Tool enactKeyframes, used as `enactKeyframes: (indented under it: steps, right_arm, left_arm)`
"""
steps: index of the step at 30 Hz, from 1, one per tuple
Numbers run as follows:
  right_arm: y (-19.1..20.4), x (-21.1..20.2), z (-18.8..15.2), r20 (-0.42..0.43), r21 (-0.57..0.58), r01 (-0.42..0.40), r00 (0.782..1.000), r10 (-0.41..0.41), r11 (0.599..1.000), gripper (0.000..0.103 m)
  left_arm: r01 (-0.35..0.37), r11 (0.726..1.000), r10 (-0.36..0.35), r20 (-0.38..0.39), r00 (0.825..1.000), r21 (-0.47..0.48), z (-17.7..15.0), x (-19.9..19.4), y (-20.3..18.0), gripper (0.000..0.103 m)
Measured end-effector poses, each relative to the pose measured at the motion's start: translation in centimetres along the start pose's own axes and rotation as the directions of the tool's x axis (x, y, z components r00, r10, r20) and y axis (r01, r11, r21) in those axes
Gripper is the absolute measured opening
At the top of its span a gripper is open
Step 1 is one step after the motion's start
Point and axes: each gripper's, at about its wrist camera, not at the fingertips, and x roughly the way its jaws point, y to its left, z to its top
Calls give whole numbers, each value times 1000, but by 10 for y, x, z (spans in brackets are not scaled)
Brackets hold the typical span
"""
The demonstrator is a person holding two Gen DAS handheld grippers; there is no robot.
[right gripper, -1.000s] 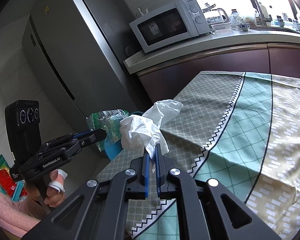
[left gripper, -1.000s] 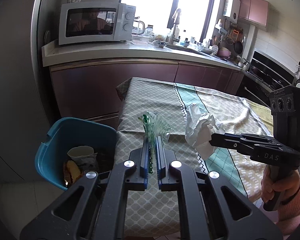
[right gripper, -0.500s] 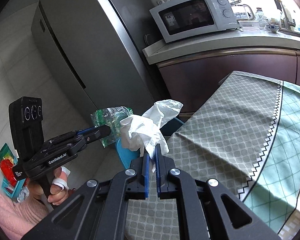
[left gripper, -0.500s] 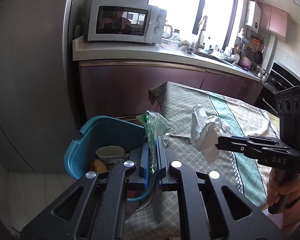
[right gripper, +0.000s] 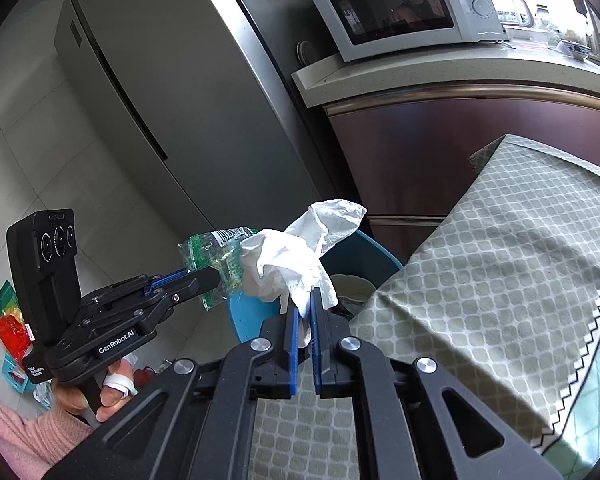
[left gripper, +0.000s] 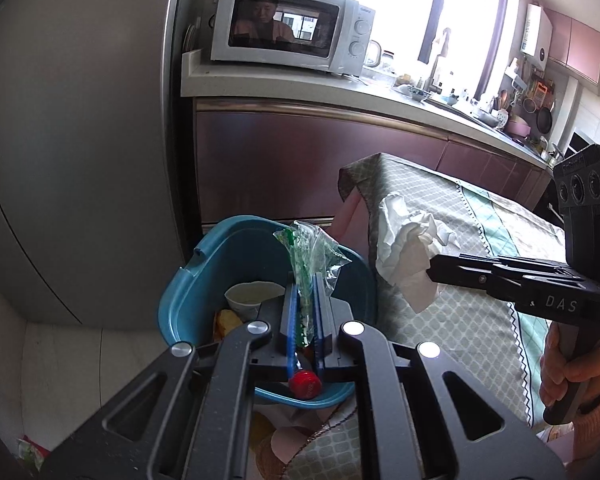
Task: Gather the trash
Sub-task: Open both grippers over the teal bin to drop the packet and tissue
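Note:
My left gripper (left gripper: 304, 280) is shut on a clear green plastic wrapper (left gripper: 306, 250) and holds it over the blue trash bin (left gripper: 192, 284). The bin holds a paper cup (left gripper: 252, 296), food scraps and a red cap (left gripper: 304, 386). My right gripper (right gripper: 305, 294) is shut on a crumpled white tissue (right gripper: 296, 256), above the table's left edge beside the bin (right gripper: 244, 316). The tissue also shows in the left wrist view (left gripper: 408, 252), and the wrapper in the right wrist view (right gripper: 216, 260).
The table (right gripper: 480, 280) has a green patterned cloth. A grey fridge (left gripper: 80, 140) stands left of the bin. A counter with a microwave (left gripper: 288, 34) runs behind. Coloured packets (right gripper: 12, 328) lie on the floor at left.
Both grippers have moved left, off the table toward the bin. The wrapper now hangs over the bin opening. The tissue has reached the table's left edge. Both grips stay shut.

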Motion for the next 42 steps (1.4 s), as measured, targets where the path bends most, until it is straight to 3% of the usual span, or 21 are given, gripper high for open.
enactKeyframes:
  steps: [21, 24, 29, 35, 39, 42]
  right_arm:
    - [1, 67, 16, -142, -1, 53, 988, -52, 999, 7]
    - [1, 76, 16, -161, -4, 61, 985, -61, 998, 9]
    - [-2, 84, 17, -176, 7, 78, 982, -76, 997, 22]
    - [-4, 85, 18, -160, 23, 79, 984, -74, 997, 26]
    - [-8, 70, 11, -125, 38, 60, 991, -55, 997, 32]
    - [-8, 49, 4, -75, 33, 60, 995, -58, 998, 47]
  left_arm:
    - [-13, 999, 9, -85, 996, -45, -5, 53, 24, 13]
    - [-10, 999, 4, -110, 994, -49, -7, 66, 27, 15]
    - [2, 998, -11, -153, 988, -60, -12, 84, 28, 21]
    - [-6, 998, -4, -170, 985, -62, -20, 91, 23, 26]
    - [-10, 999, 6, -110, 994, -40, -19, 75, 16, 41]
    - [-14, 1000, 12, -49, 999, -22, -18, 54, 12, 57]
